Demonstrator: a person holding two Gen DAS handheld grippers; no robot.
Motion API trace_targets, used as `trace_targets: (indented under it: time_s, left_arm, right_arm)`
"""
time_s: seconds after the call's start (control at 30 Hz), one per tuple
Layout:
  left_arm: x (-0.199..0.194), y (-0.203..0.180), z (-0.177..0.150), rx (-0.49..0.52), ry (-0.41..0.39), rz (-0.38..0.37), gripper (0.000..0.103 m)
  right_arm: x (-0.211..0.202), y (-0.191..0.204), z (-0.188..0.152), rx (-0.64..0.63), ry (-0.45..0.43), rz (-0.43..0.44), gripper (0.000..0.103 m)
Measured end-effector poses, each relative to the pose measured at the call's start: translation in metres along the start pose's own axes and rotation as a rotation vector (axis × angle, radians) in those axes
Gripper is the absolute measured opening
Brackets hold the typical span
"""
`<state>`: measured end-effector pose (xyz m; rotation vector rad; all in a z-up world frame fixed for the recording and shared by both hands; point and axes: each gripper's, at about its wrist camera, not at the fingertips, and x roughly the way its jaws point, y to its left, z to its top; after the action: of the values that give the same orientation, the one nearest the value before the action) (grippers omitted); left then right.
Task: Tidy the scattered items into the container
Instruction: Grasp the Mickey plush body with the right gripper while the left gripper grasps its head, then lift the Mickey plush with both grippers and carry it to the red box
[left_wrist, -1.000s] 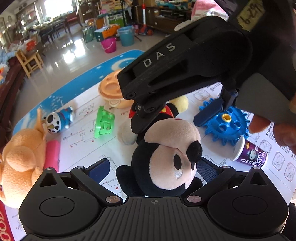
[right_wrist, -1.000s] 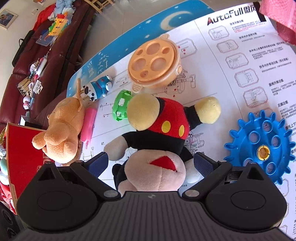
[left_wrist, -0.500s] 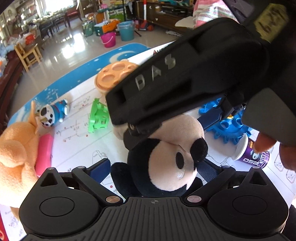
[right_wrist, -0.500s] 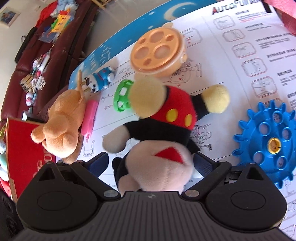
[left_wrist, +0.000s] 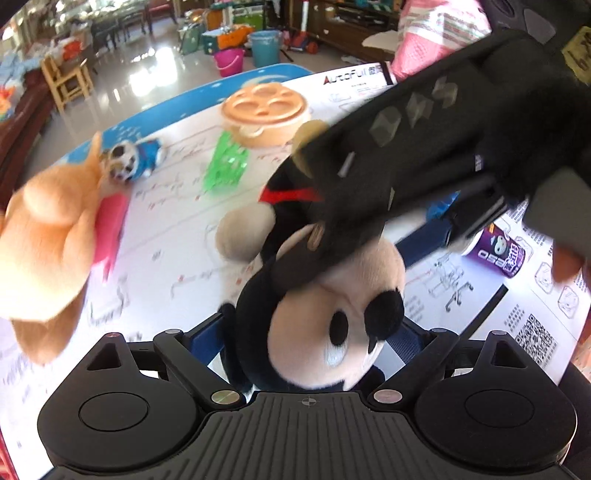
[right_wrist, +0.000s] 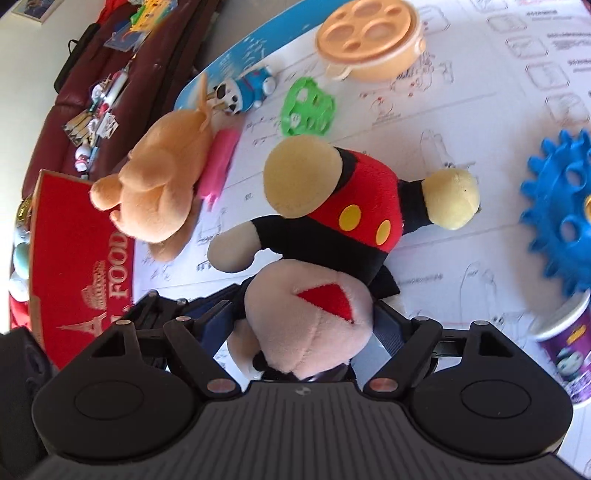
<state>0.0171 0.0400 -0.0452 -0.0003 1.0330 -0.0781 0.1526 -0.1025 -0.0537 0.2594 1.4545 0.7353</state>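
Left view is motion-blurred, and the right gripper (left_wrist: 424, 177) crosses it, hiding the mouse plush's (left_wrist: 325, 314) body and most of the blue gear (right_wrist: 561, 206); the can (right_wrist: 569, 343) is cut off in the right view. The plush lies on the white sheet (right_wrist: 461, 258), head between both pairs of closing jaws, whether the pads press yet I cannot tell, left gripper (left_wrist: 314, 339) too. Long axis runs from the head away toward the orange lid (right_wrist: 369, 37), feet nearest it, face up.

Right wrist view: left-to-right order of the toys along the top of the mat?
blue-and-white figure → green plastic piece → orange round lid
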Motion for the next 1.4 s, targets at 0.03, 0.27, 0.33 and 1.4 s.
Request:
trace_targets:
  time_s: [0.03, 0.27, 0.33, 1.4]
  left_arm:
    - [-0.001, 0.003, -0.002, -0.011, 0.001, -0.001, 0.095]
    - [0.001, 0.002, 0.003, -0.003, -0.009, 0.026, 0.102]
    - [0.004, 0.002, 0.005, 0.003, -0.012, 0.036, 0.103]
    - [0.029, 0.020, 0.002, -0.094, 0.072, 0.083, 0.092]
  right_arm:
    - [-0.003, -0.001, 0.002, 0.018, -0.019, -0.006, 0.083]
    - [0.004, -0.002, 0.019, 0.105, -0.091, -0.081, 0.086]
    - [0.011, -0.005, 0.023, 0.146, -0.099, -0.081, 0.087]
    - [0.042, -0.011, 0.027, 0.206, -0.101, 0.000, 0.075]
